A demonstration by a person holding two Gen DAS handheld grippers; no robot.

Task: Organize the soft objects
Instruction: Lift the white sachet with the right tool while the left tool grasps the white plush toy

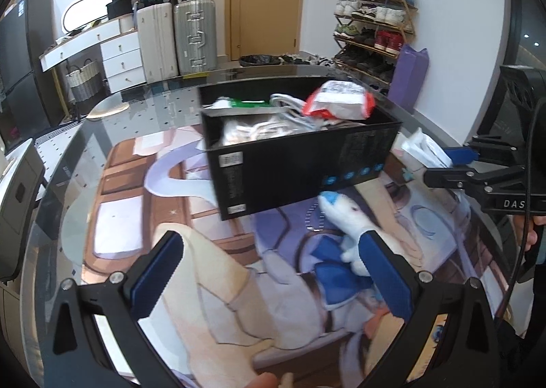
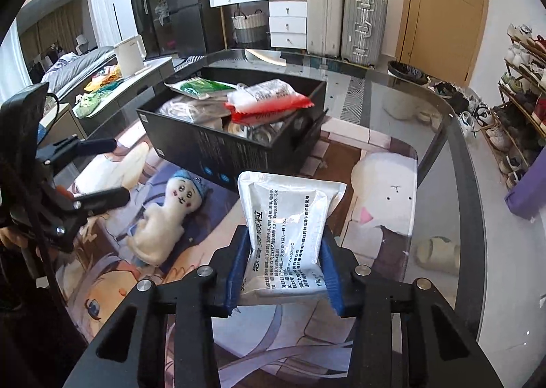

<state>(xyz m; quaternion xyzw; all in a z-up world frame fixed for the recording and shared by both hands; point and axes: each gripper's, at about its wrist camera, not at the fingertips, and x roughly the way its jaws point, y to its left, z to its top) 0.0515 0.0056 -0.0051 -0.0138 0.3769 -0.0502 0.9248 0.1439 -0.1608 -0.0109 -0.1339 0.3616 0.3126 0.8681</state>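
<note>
A black box (image 1: 293, 162) holding several soft packets, a red-and-white one (image 1: 336, 101) on top, stands on the printed mat; it also shows in the right wrist view (image 2: 211, 145). A white plush doll with a blue cap (image 2: 163, 217) lies in front of it. My left gripper (image 1: 273, 272) is open just above the mat, the doll (image 1: 344, 217) near its right finger. My right gripper (image 2: 285, 261) is shut on a silver-white packet (image 2: 288, 227), held upright above the mat right of the box; it also shows in the left wrist view (image 1: 443, 166).
The round glass table (image 2: 440, 156) carries the printed anime mat (image 1: 143, 190). Suitcases (image 1: 194, 36), white drawers (image 1: 121, 57) and a shoe rack (image 1: 375, 29) stand behind. A purple bag (image 1: 409, 77) sits by the table's far right edge.
</note>
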